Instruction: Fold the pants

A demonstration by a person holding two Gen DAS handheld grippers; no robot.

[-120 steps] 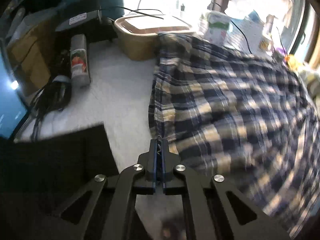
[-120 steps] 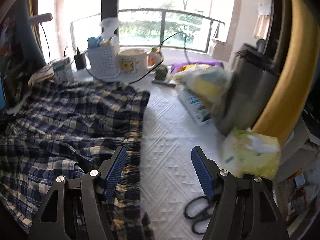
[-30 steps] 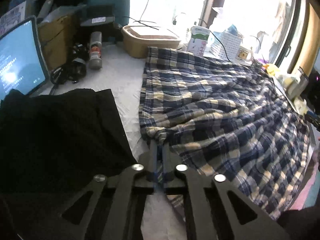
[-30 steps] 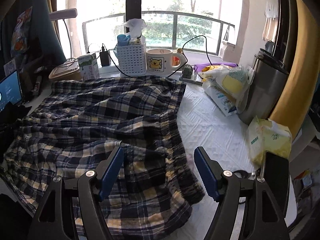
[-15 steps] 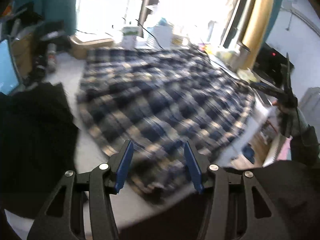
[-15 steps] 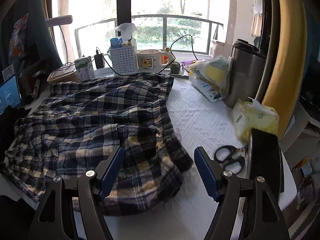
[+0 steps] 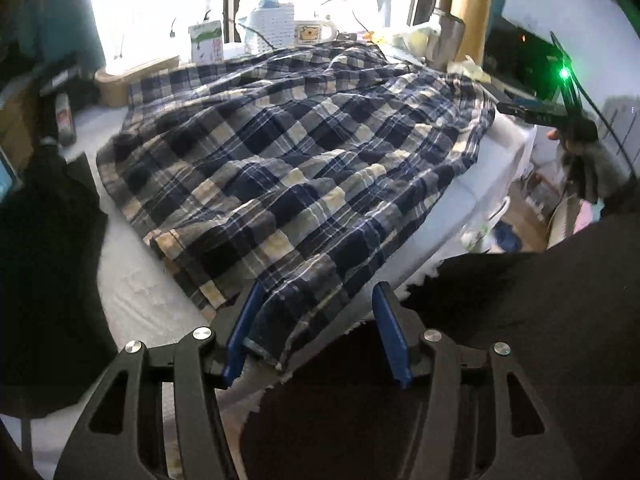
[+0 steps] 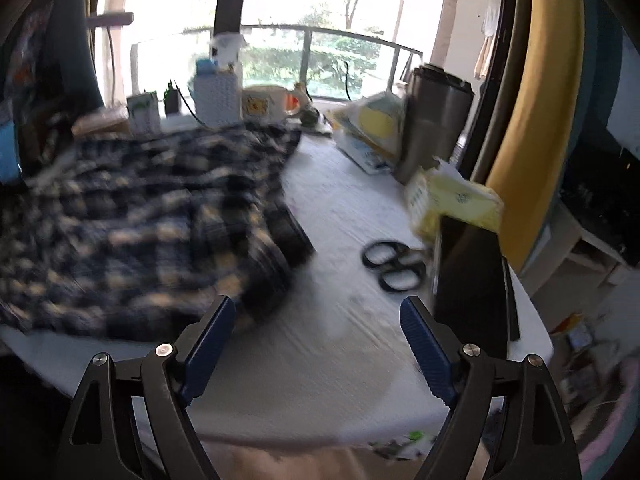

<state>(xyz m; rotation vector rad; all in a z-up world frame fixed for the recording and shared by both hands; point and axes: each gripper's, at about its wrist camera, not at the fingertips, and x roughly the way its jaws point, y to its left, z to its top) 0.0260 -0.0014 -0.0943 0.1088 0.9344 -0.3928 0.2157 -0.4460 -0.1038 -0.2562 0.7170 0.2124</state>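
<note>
The blue and cream plaid pants (image 7: 304, 152) lie spread and rumpled over the white table cover (image 7: 136, 280). Their near corner hangs over the table's front edge. My left gripper (image 7: 316, 334) hovers at that corner with its jaws opening. The hem lies loose between the pads, close to the left one, and is not pinched. In the right wrist view the pants (image 8: 132, 216) are blurred at the left. My right gripper (image 8: 318, 344) is over bare table cover to the right of them, its jaws opening with nothing between.
Black scissors (image 8: 394, 266), a yellow tissue pack (image 8: 452, 204), a black slab (image 8: 472, 280) and a steel tumbler (image 8: 436, 120) stand at the right. A white basket (image 8: 218, 96) and a mug (image 8: 264, 100) line the window. Black cloth (image 7: 44, 260) covers the left end.
My left gripper let go of the pants edge, opened, and swung round to the pants' near corner at the table front. The right gripper drew back over the bare cover and widened.
</note>
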